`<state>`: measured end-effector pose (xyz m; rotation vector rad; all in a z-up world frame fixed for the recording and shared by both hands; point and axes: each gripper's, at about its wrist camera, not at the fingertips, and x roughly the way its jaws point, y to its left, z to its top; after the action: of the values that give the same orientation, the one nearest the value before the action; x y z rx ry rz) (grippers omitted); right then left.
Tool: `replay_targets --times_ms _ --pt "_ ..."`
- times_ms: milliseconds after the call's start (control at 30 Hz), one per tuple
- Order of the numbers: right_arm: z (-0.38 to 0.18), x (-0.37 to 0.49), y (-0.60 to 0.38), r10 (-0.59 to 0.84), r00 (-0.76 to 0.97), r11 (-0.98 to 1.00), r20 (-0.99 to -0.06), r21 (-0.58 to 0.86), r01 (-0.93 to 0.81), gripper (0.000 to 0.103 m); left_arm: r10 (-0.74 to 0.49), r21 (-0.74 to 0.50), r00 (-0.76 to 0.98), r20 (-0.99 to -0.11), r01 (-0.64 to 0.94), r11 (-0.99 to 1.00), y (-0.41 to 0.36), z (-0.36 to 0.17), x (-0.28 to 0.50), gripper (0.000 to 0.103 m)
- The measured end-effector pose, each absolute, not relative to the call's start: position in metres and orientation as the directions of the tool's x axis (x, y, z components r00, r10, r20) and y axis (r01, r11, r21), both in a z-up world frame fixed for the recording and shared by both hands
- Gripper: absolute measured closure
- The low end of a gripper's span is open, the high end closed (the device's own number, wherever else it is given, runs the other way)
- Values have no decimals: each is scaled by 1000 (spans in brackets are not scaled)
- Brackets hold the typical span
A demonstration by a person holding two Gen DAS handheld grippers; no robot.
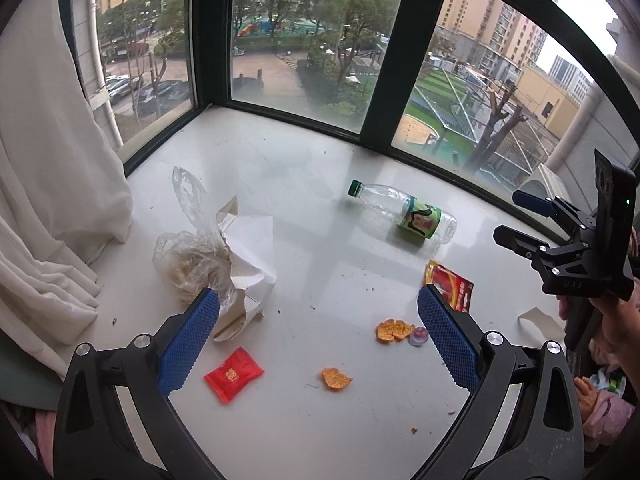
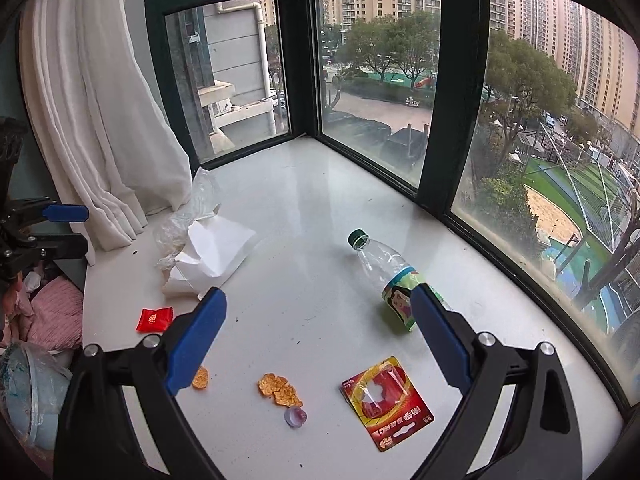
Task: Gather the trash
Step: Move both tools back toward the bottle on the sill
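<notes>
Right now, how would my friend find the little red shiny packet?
Find the white window ledge under the big dark-framed windows. Near its front edge, below the crumpled white paper bag, lies a small square red foil packet. The bigger red and yellow torn wrapper sits far off by the clear plastic bottle.

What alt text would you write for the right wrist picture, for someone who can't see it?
An open two-finger gripper with blue pads hangs over a white windowsill strewn with trash: an empty plastic bottle on its side, a torn red and yellow snack packet, orange cracker pieces, a small red wrapper and a crumpled white paper bag. City windows fill the background.
</notes>
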<state>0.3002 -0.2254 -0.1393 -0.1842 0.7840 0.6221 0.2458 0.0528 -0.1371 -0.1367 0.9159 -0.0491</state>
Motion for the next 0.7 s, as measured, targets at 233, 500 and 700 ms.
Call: replay_targets --times_ms 233,500,700 --pt "-153 338 -228 445 538 811 -716 68 -580 13 -90 -139 597 -797 -36 990 63 -153 278 7" --pt "-186 379 -230 413 488 792 -769 40 -609 13 -85 -142 572 -816 -56 988 76 -180 307 7" --pt "-212 407 -230 397 441 760 -805 18 -650 13 -108 -194 556 -824 -98 976 93 -205 323 7"
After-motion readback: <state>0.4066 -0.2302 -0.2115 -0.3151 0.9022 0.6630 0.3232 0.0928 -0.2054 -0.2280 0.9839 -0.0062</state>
